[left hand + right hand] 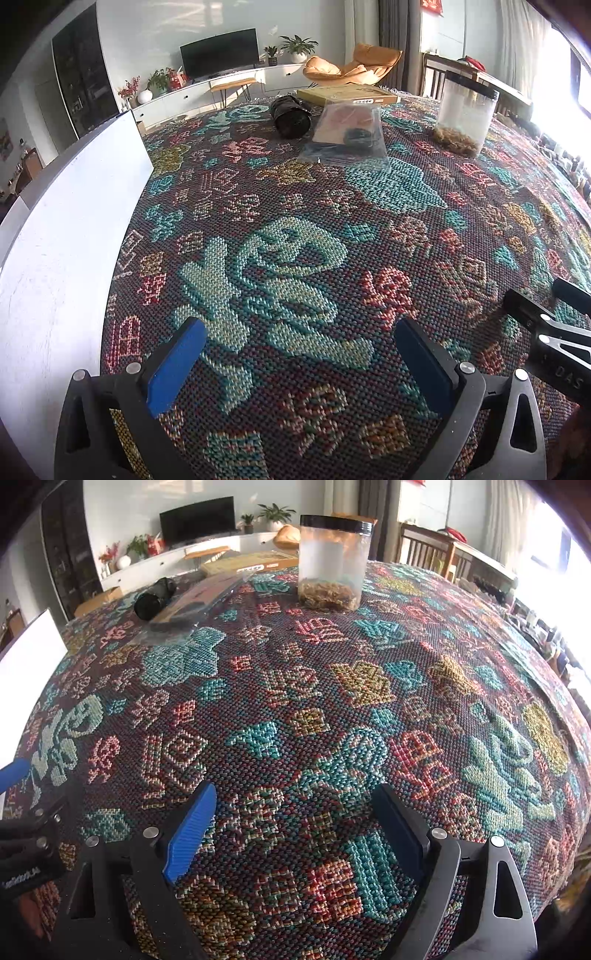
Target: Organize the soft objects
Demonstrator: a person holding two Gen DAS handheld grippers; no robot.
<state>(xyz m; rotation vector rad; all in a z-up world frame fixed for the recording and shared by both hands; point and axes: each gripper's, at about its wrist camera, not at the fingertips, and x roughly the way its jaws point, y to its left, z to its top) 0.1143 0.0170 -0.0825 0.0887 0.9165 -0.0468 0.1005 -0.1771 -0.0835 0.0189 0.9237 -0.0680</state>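
The woven patterned tablecloth (295, 720) is spreading bare beneath you, so nothing is looking sorted yet (as far as these views show). You are holding the left gripper (299, 343) and the right gripper (295, 812) low over the near cloth, side by side, both with jaws apart and gripping nothing. Farther off, the clear plastic bag (347, 136) is lying flat beside the dark roll (290, 116), and the lidded jar (332, 561) with its soft tangle is standing beyond.
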